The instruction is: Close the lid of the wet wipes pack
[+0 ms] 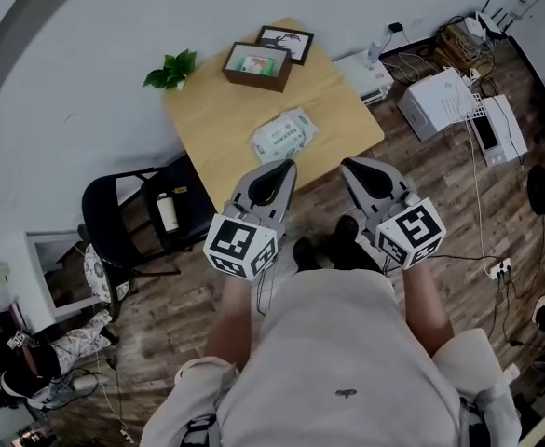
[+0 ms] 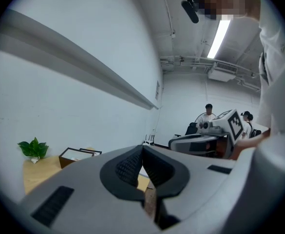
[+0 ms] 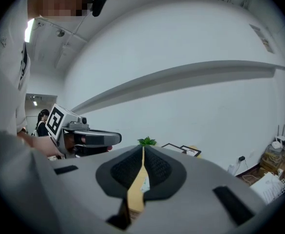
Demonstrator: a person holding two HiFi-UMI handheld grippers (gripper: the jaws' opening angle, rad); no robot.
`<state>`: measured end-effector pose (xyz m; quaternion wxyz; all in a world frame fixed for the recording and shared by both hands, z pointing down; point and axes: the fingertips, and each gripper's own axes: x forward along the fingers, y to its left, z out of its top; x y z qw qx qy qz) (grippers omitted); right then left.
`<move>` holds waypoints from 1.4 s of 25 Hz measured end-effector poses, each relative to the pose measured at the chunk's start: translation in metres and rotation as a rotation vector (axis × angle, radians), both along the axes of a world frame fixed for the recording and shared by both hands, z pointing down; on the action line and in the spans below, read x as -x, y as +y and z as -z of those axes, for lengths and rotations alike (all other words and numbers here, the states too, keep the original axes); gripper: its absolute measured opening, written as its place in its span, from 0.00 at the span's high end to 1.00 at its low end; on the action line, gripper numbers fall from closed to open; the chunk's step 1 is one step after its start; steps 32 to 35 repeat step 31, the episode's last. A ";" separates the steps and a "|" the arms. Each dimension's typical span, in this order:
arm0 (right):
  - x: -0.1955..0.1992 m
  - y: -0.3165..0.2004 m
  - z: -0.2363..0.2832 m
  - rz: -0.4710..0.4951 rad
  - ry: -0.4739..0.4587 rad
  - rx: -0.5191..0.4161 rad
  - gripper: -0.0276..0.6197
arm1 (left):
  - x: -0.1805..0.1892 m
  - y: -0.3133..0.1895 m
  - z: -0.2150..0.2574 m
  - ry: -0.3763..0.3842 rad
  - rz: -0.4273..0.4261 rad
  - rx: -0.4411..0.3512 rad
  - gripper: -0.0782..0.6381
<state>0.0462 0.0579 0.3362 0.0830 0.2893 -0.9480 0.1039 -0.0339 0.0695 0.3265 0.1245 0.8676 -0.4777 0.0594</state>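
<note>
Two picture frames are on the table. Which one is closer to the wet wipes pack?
The brown-edged frame; the black frame sits beyond it, farther from the wet wipes pack.

In the head view the wet wipes pack [image 1: 284, 136] is too small to tell whether it is open or closed, and its print cannot be read. The left tool [image 1: 285, 168] and right tool [image 1: 348, 166] cover the counter [image 1: 207, 124] edge on the pack's near side. In both gripper views each tool's own body hides most of the counter.
</note>
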 end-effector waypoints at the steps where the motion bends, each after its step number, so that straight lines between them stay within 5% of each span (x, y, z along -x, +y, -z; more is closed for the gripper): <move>1: 0.001 0.004 0.001 -0.004 -0.003 -0.001 0.94 | 0.001 0.004 0.000 0.001 -0.004 -0.001 0.88; 35: 0.027 0.054 0.008 -0.031 0.005 -0.020 0.96 | 0.025 0.056 0.000 0.017 -0.029 -0.002 0.88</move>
